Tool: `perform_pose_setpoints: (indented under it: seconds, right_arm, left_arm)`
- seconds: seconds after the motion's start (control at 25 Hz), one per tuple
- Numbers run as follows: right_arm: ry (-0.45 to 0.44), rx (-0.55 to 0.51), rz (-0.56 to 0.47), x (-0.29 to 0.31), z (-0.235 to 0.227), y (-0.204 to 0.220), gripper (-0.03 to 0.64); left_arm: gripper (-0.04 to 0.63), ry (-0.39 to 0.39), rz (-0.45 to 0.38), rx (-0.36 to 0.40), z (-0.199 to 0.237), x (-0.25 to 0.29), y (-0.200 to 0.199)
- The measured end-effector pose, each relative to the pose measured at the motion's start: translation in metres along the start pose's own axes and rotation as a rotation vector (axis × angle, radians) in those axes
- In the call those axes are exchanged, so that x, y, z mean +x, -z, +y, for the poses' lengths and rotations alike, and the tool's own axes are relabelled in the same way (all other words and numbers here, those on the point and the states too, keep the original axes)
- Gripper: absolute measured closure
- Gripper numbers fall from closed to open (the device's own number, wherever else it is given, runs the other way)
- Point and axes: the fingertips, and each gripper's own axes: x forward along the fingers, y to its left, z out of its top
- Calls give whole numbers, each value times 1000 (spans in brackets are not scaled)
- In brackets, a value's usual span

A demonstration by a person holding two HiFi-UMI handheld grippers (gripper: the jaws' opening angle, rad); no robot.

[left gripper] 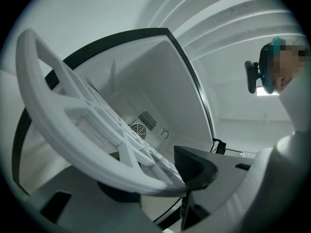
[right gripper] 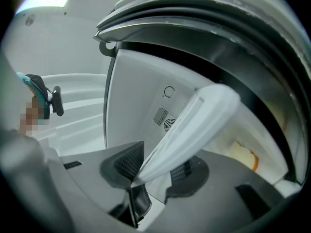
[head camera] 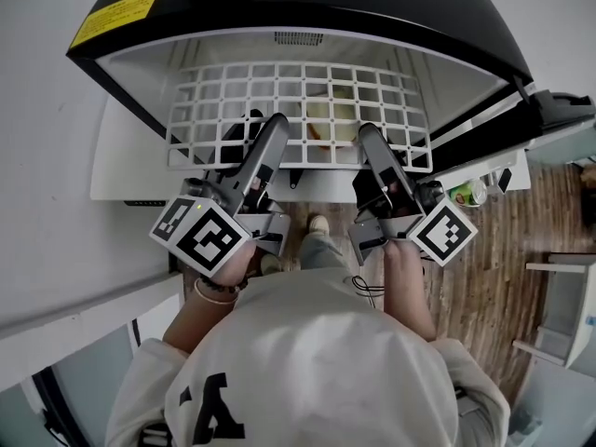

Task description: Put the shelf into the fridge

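Clamping the shelf by its near rim, left gripper and right gripper face the fridge; the shelf lies ahead, long axis crosswise.

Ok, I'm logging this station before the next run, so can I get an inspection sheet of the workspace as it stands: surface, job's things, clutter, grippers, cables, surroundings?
Surface: wooden floor; the fridge stands open in front of the person.
Job's things: white grid shelf, partly inside the fridge, its front rim sticking out.
Clutter: yellowish thing below the shelf inside the fridge; small green-topped container right of the fridge.
Grippers: left gripper and right gripper each shut on the shelf's front rim.
Cables: thin black cable near the person's front.
Surroundings: white wall at left, white furniture at right.
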Motion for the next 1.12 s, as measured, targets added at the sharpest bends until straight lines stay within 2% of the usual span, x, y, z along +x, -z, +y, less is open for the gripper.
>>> perform_pose_setpoints:
  seconds: [1.12]
  right_arm:
    - [-6, 29, -27, 16, -11, -9, 462]
  left_arm:
    - [385, 2, 3, -7, 10, 17, -6]
